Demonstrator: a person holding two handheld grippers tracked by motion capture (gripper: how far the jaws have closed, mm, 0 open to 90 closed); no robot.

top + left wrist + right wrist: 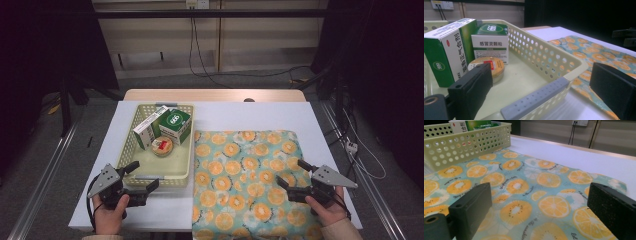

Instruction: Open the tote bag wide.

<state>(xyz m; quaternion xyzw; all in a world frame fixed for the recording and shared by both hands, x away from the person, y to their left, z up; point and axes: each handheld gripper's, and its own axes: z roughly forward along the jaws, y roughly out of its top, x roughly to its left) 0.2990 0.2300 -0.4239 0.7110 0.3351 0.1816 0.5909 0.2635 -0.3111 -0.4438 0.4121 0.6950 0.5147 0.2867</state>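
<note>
A pale yellow perforated basket [183, 152] stands on the left half of the white table. It holds a tall green-and-white box [150, 127], a squarer green-topped box [175, 126] and a round tin [162, 146]. My left gripper [143, 176] is open at the basket's near edge, its jaws on either side of the grey handle [536, 98]. An orange-slice patterned cloth [245, 180] lies flat to the right. My right gripper [294, 173] is open low over the cloth's right part [519, 187], nothing between its jaws.
The table's [250, 112] far strip behind the cloth is bare white. A wooden edge [215, 95] runs along the back. Metal rails flank the table on the floor, and cables [200, 55] hang from a wall socket beyond.
</note>
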